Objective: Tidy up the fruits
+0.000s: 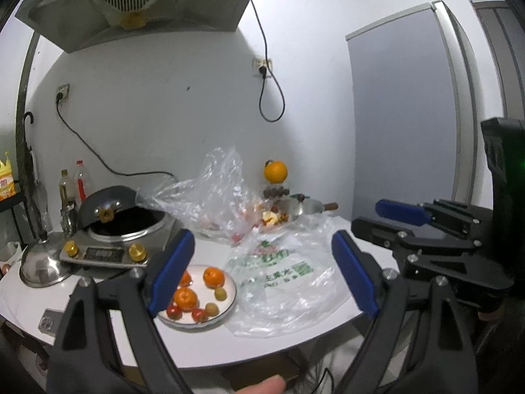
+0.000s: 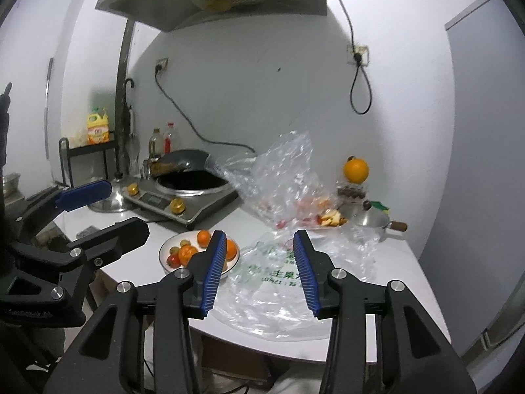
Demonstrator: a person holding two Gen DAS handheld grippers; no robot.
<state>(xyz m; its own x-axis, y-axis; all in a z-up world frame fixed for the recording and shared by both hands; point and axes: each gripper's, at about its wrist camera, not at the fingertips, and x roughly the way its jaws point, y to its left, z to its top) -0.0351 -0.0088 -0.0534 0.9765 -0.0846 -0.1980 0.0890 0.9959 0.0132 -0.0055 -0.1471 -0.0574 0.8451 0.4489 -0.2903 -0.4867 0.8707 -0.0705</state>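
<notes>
Both grippers hover over the near table edge, empty: the left gripper (image 1: 262, 269) spread wide, the right gripper (image 2: 259, 271) spread too. Beyond, a round white plate (image 1: 229, 305) on the white table (image 1: 295, 338) holds small oranges (image 1: 214, 277), tomatoes and greenish fruits. Beside it lies a flat clear plastic bag (image 1: 288, 282) with green Chinese print, too blurred to read.

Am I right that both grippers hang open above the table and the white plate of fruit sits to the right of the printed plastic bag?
Not quite. The white plate sits left of the printed plastic bag, as both wrist views show. The rest holds: left gripper and right gripper are both open above the table.
</notes>
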